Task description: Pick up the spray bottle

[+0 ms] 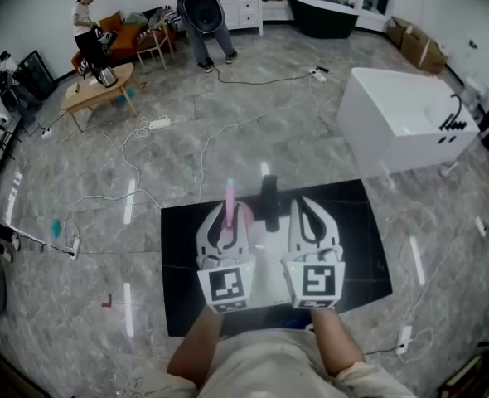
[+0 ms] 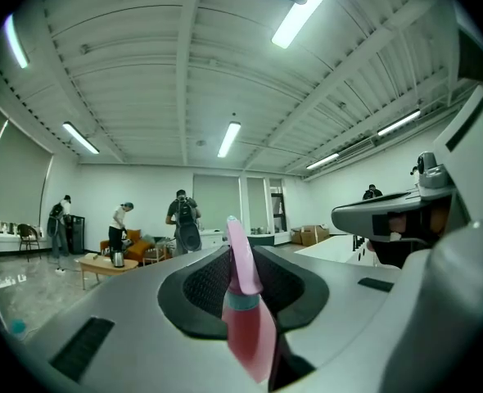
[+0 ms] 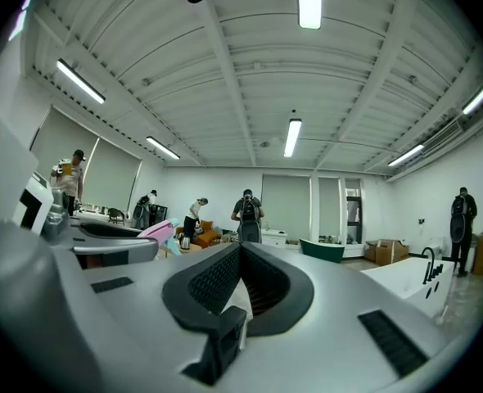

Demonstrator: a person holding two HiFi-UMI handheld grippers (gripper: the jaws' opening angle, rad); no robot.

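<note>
Your left claw (image 2: 243, 260) is partway open and clamped on the pink spray bottle (image 2: 248, 326). In the left gripper view the pads hold it from both sides, with the pale pink nozzle standing up between the jaw tips and the darker pink body nearer the camera. You hold it level, up over the black surface (image 1: 356, 247) that lies under both claws. Your right claw (image 1: 313, 212) sits just beside the left one, its pads drawn together with nothing gripped. In the right gripper view the bottle shows off to the left. Between the two claws in the head view there's a black upright thing (image 1: 268, 199); I can't tell what it is. Further out, loose cables (image 1: 228, 127) trail over the grey floor (image 1: 87, 181), a white bathtub (image 1: 402, 123) stands to the right, and a low wooden table (image 1: 95, 89) and some people are at the far end of the room
</note>
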